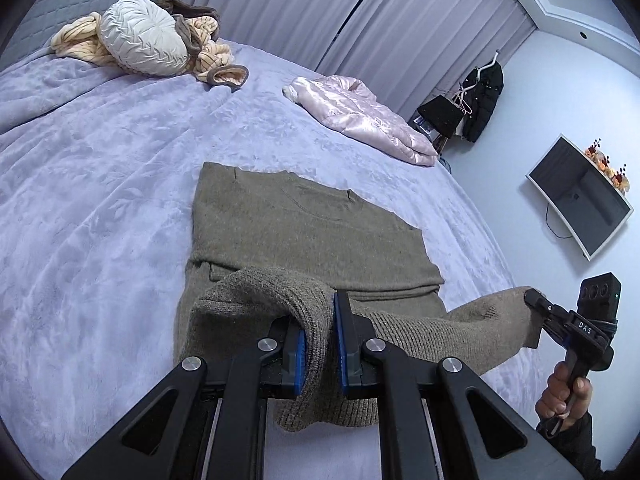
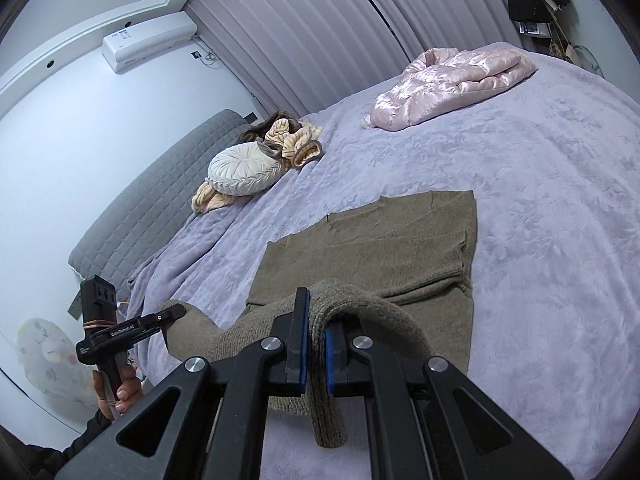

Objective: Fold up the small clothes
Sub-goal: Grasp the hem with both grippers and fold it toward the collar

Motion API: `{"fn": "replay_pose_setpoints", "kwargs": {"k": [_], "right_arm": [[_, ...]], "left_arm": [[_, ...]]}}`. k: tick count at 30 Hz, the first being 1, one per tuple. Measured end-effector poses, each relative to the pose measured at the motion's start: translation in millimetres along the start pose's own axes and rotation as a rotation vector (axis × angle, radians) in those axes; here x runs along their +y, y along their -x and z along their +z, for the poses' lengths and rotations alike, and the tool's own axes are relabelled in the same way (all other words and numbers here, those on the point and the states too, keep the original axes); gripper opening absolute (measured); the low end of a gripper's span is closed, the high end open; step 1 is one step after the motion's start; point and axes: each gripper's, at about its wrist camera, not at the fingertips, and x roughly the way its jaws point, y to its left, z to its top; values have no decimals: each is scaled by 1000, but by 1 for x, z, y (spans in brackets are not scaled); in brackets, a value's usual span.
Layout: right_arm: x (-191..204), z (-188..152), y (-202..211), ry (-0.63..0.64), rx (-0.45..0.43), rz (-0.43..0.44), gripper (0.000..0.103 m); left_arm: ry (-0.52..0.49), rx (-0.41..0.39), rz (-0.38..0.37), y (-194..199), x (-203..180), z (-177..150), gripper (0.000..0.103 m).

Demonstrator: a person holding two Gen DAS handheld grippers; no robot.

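Observation:
An olive-brown knit sweater lies flat on the lavender bed cover, collar toward the far side; the same sweater shows in the right wrist view. Its ribbed hem is lifted off the bed at both near corners. My left gripper is shut on the hem's left corner, the knit bunched between its blue pads. My right gripper is shut on the hem's right corner, with fabric draped over one finger. The right gripper also appears at the left view's right edge, held by a hand.
A folded pink satin jacket lies far right on the bed. A round white cushion and a peach striped garment sit by the grey headboard. A wall screen and hanging black coat are beyond the bed's right edge.

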Motion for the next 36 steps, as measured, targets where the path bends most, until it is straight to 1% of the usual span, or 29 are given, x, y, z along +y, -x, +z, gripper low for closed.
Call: {"fn": "replay_pose_setpoints", "kwargs": {"k": [4, 8, 11, 18, 22, 28, 36], "right_arm": [[-1, 23, -11, -19, -3, -30, 7], [-9, 48, -23, -57, -15, -55, 7], [-15, 67, -36, -81, -15, -69, 7], [-32, 97, -80, -108, 22, -106, 7], [-45, 106, -101, -129, 45, -116, 7], [-61, 115, -128, -142, 74, -145, 7], [-96, 115, -172, -196, 128, -207, 7]], "left_arm": [[9, -8, 13, -9, -3, 22, 14], [22, -23, 17, -17, -5, 46, 14], [20, -28, 33, -29, -6, 64, 14], [43, -1, 58, -65, 1, 97, 13], [67, 21, 66, -85, 9, 109, 14], [74, 53, 97, -115, 19, 121, 14], [90, 128, 152, -170, 37, 127, 14]]}}
